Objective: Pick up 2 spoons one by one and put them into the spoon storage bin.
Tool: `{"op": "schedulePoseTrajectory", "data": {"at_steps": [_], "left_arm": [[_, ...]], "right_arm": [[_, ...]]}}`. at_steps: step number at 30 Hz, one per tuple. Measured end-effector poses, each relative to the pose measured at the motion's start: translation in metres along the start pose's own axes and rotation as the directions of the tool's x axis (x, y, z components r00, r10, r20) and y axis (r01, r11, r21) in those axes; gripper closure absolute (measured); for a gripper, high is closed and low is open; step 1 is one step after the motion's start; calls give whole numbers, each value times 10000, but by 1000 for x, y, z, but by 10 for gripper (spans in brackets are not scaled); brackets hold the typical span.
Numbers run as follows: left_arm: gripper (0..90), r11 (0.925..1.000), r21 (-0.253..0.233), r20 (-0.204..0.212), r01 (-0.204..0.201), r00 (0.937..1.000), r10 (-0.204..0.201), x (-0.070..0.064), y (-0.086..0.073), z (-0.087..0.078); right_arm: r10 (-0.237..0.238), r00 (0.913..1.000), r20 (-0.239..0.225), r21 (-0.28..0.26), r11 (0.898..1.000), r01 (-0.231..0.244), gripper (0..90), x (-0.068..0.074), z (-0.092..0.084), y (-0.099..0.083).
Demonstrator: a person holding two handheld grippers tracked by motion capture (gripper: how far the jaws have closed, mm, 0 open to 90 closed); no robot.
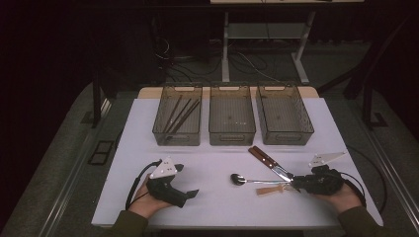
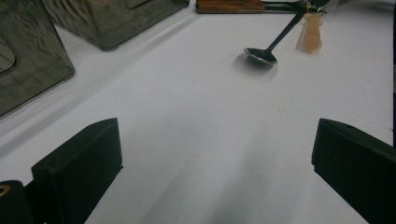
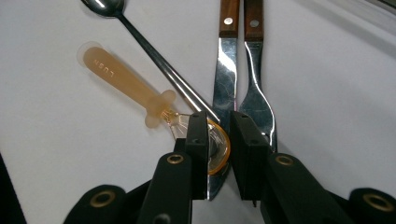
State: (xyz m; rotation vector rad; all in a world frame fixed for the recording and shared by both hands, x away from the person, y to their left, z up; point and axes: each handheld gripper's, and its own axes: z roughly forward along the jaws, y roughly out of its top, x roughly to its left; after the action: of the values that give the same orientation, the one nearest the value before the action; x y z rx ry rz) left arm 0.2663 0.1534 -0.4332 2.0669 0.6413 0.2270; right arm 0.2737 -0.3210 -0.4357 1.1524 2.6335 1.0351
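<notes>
The knife [image 3: 225, 88] lies on the white table [image 1: 207, 163] beside its wood-handled fork [image 3: 256, 93], with a spoon [image 3: 140, 42] and an amber-handled utensil [image 3: 126, 84] crossing at the blade tips. My right gripper [image 3: 219, 140] has its jaws drawn close astride the knife blade; I judge this the grasp step, though I cannot tell if the pads bite yet. Next I'd lift it cleanly toward the middle bin [image 1: 232, 116], without dragging its neighbours. My left gripper [image 2: 210, 172] rests with jaws spread wide, holding nothing.
</notes>
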Motion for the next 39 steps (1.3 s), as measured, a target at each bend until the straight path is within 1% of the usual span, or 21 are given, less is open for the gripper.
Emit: {"op": "schedulePoseTrajectory", "data": {"at_steps": [6, 11, 14, 16, 20, 21, 22, 25, 26, 31, 36, 39], "left_arm": [[8, 10000, -3, -15, 22, 10000, -22, 0, 0, 0], [9, 10000, 0, -24, 13, 10000, -13, 0, 0, 0], [8, 10000, 2, -27, 6, 10000, -6, 0, 0, 0], [8, 10000, 5, -22, -3, 10000, 3, 0, 0, 0], [8, 10000, 31, -10, -8, 10000, 8, 0, 0, 0], [8, 10000, 32, -9, -11, 10000, 11, 0, 0, 0], [8, 10000, 33, -8, -13, 10000, 13, 0, 0, 0], [8, 10000, 53, 2, -14, 10000, 14, 0, 0, 0], [8, 10000, 65, 8, -7, 10000, 7, -1, 0, 0], [8, 9999, 102, 43, -51, 10000, 51, -1, 0, 1], [8, 9999, 108, 34, -52, 10000, 52, -1, 0, 1], [8, 9999, 108, 37, -53, 10000, 53, -1, 0, 1]], "right_arm": [[-88, 9999, -106, 21, 10000, 88, 774, 3, -3, -2], [-194, 9997, -174, 131, 9997, 196, 774, 7, -1, -2], [-139, 9995, -293, 200, 9997, 145, 764, 8, 0, -2], [-221, 9991, -352, 270, 9994, 230, 758, 8, 1, -3], [-441, 9980, -454, 500, 9977, 463, 758, 10, 5, -4], [-472, 9974, -552, 536, 9973, 501, 757, 10, 6, -4], [-643, 9962, -594, 542, 9962, 675, 756, 12, 7, -4], [-1028, 9934, -508, 581, 9927, 1057, 758, 15, 7, -3], [-1106, 9924, -531, 548, 9920, 1135, 759, 14, 7, -4], [-1360, 9888, -622, 559, 9886, 1395, 780, 15, 7, -5], [-1520, 9837, -959, 542, 9860, 1576, 828, 13, 5, -6], [-1644, 9814, -993, 597, 9835, 1708, 834, 14, 4, -5]]}}
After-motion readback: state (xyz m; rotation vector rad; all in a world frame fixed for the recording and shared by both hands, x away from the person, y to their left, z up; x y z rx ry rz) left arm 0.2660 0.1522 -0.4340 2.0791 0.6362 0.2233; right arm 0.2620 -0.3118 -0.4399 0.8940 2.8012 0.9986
